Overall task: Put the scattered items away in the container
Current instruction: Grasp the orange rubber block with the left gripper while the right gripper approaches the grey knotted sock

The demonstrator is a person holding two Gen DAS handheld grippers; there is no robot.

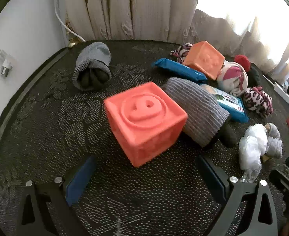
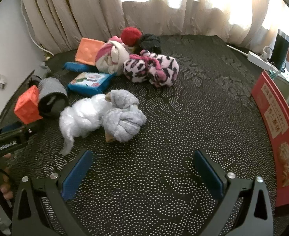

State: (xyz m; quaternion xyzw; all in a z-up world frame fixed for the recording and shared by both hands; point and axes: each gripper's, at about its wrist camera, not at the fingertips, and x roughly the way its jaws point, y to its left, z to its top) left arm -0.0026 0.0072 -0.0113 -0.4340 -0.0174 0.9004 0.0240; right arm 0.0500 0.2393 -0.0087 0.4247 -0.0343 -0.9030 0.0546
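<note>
We are at the pick-up step: our left gripper (image 1: 144, 179), jaws spread wide and empty, faces the red cube (image 1: 144, 123) at frame centre, just ahead of its fingertips. Next we must advance and close. Our right gripper (image 2: 142, 175) — also open, empty — waits below the grey knotted cloth (image 2: 122, 118); the red container (image 2: 278, 137) sits at the right edge.

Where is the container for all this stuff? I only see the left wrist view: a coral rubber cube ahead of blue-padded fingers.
Observer: A red cardboard box printed with snacks lies at the right edge of the mat.
Visitor: Is the other gripper holding anything?
Observer: No; the right gripper is open, with nothing in it.
Visitor: What is nearest it?
Observer: A knotted grey-white cloth bundle, ahead on its left.
</note>
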